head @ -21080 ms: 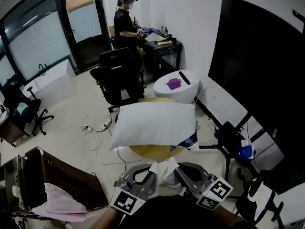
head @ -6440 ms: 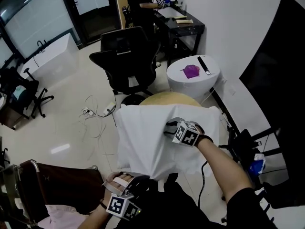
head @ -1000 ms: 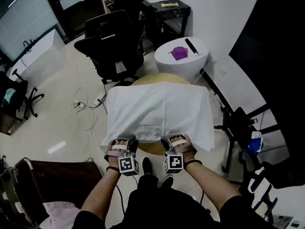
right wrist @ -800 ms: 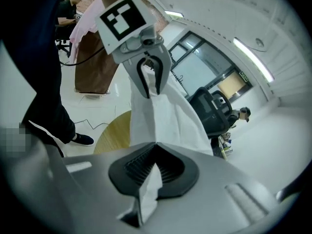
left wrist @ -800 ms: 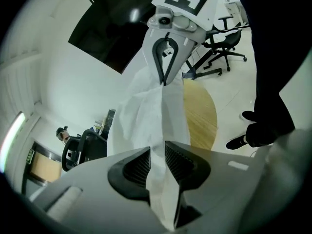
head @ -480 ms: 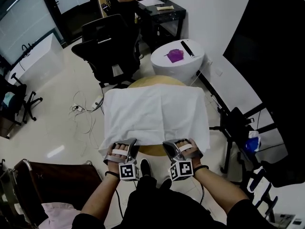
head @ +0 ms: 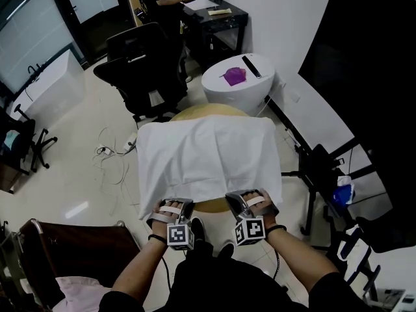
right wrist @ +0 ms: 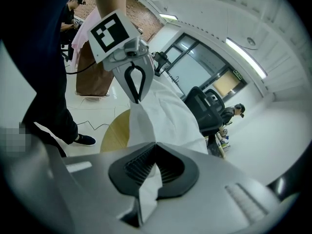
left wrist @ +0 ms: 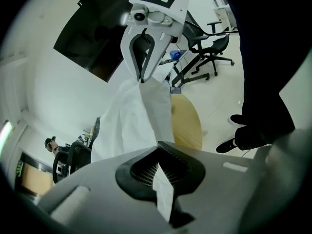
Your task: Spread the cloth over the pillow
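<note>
Now: white cloth point(head: 208, 155) draped across round table point(head: 211, 205), pillow hidden beneath. Left claw point(head: 174, 204), at cloth's 7 o'clock, just closing, clenched on near hem. Right claw point(head: 249, 197), 5 o'clock, grasping same hem.

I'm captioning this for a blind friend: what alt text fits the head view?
A white cloth lies draped across a round yellow table, hiding the pillow beneath. At its near edge a person's left gripper, whose jaws have just closed, and right gripper are both shut on it. A black office chair stands behind.
</note>
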A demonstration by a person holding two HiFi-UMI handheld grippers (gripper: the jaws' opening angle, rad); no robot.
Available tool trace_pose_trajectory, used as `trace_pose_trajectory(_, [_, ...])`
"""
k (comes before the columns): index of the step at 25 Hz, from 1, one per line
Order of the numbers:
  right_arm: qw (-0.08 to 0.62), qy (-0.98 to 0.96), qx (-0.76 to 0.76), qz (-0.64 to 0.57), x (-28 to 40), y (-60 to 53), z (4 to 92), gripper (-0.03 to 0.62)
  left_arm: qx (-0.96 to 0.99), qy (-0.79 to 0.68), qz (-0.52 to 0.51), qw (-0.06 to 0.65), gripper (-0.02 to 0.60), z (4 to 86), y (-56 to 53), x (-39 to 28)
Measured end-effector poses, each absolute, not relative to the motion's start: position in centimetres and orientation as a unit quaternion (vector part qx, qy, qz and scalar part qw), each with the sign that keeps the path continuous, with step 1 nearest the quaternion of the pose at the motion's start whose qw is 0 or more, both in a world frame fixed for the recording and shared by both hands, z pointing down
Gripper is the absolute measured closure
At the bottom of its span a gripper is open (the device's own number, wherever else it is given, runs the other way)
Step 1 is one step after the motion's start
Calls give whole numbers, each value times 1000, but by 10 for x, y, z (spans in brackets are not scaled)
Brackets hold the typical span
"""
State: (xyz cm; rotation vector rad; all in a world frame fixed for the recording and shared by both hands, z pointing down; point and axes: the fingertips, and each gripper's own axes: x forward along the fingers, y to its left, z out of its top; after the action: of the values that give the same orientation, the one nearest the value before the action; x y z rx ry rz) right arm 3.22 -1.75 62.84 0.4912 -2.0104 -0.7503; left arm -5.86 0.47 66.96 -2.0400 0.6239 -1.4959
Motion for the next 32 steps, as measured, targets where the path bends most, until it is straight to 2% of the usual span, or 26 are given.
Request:
trace_pose_trajectory(10, [455,-818,196,-291,45,-7,638,585,-808,195,-500,244,579,670,23,-8])
trace_pose_trajectory(17, [480,-814,180,-274,50,-7,663,585,-800,165,-528,230,579,707,27,-17])
trace_pose_trajectory(20, [463,-829,193,-245,51,-10,658,579,-799,159,-536,222,579,708,27,-22])
trace_pose_trajectory(22, [443,-847,204,-213,54,-10,650,564,-803,167,-530,216,579,702,26,-22])
trace_pose_trajectory(25, [415,-867,216,-172,64,-10,635,485,-805,175,-523,218,579,694,25,-22])
trace_pose_trajectory(29, [388,-876,238,-158,82,-23,604,474,-803,176,-523,226,579,688,24,-27])
trace_pose_trajectory(32, [408,-863,254,-155,106,-36,607,457,-804,181,-518,228,579,685,23,-29])
